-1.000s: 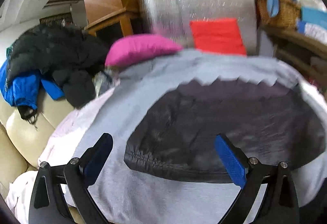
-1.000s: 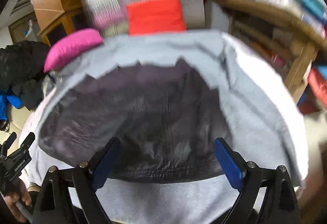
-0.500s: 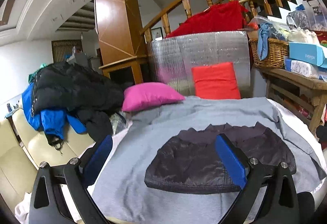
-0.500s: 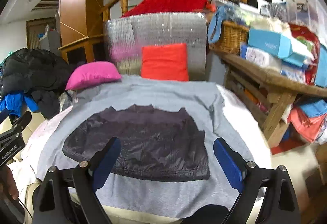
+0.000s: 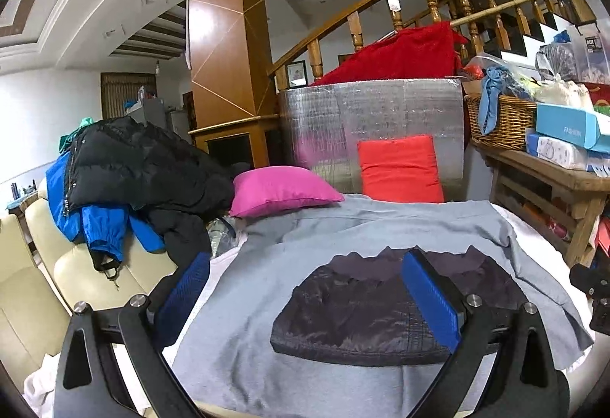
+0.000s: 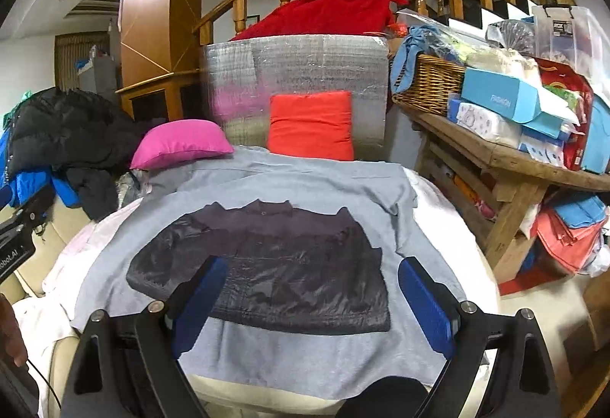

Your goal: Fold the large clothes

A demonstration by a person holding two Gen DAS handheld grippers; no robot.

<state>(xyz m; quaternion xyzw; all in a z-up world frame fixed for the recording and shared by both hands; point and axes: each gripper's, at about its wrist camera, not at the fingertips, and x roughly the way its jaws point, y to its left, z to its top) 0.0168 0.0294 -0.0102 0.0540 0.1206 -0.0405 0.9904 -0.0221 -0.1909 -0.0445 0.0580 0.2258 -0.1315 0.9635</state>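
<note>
Above the dark jacket on the grey cloth, both tongs have drawn back, jaws wide and empty.

one dark jacket, two cushions: pink, red.

You see a dark purple-black jacket on a grey sheet, pink cushion, red cushion, blue gripper pads.
</note>
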